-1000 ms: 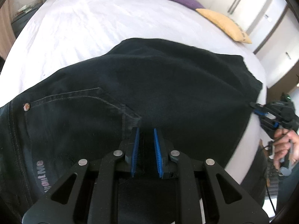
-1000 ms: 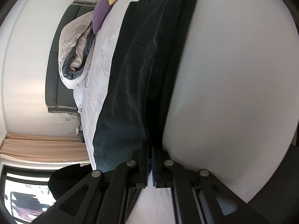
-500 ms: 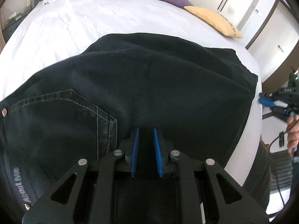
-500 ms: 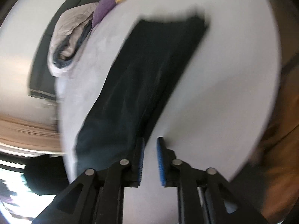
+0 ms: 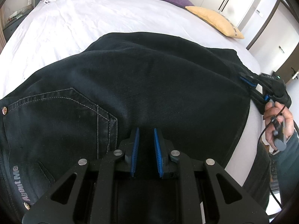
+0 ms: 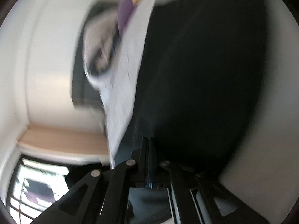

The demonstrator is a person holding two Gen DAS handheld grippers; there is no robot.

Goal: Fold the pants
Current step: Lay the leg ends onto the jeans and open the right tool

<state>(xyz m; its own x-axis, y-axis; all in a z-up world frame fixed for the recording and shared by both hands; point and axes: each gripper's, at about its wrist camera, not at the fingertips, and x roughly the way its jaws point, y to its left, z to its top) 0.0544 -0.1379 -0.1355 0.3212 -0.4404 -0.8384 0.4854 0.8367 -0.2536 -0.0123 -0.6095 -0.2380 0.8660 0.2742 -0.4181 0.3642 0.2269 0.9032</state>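
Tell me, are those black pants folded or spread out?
Folded lengthwise: the black pants lie doubled, one layer's edge over another, on the white bed.

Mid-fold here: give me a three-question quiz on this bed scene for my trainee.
1. True or false: the pants lie on a white bed sheet.
2. Which colour is the pillow nearest the pants? A purple, B yellow, C green.
3. What sits between the fingers of the left gripper?

Key: 1 true. 2 B, the yellow pillow. 3 pants fabric, near the back pocket.
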